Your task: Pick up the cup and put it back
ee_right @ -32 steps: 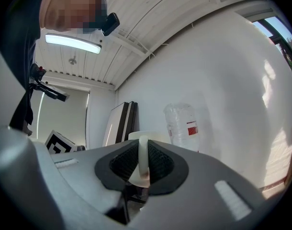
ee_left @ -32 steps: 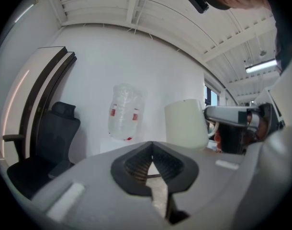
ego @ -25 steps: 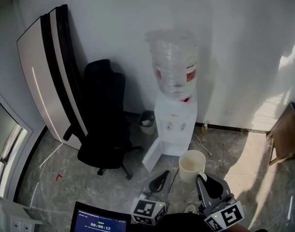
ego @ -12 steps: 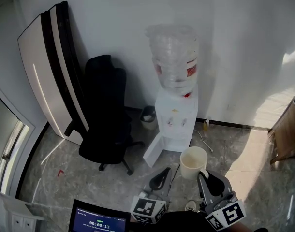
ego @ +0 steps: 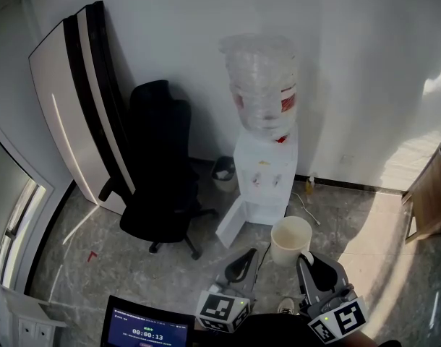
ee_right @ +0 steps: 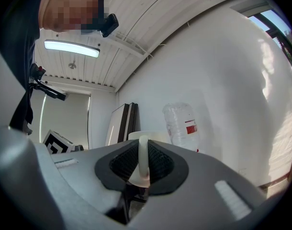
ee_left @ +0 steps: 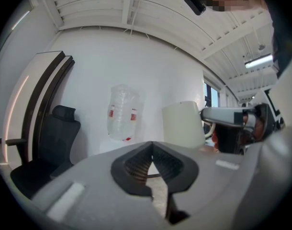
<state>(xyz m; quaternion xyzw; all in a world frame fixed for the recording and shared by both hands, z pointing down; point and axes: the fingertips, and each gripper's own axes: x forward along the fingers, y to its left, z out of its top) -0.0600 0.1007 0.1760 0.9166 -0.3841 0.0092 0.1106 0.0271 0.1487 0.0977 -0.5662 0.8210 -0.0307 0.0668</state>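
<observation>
A cream cup [ego: 290, 238] hangs upright in the air in front of the water dispenser [ego: 264, 186], its mouth facing up and showing nothing inside. My right gripper [ego: 306, 261] is shut on the cup's handle [ee_right: 143, 158], which stands as a pale strip between the dark pads in the right gripper view. My left gripper [ego: 241, 267] is held low beside it, shut with nothing between its pads. In the left gripper view the cup [ee_left: 184, 125] shows to the right, with the right gripper's arm behind it.
The dispenser carries a clear water bottle [ego: 260, 85] and stands against the white wall. A black office chair [ego: 159, 186] is to its left, a small bin [ego: 222, 173] between them. A white and black panel [ego: 74, 114] leans on the wall. A wooden piece [ego: 430, 207] stands at right; a dark screen [ego: 144, 331] is at the bottom.
The cup stays in the right gripper's grip and has drifted slightly up and right in the picture. The head view has shifted a little. The left gripper is almost still.
</observation>
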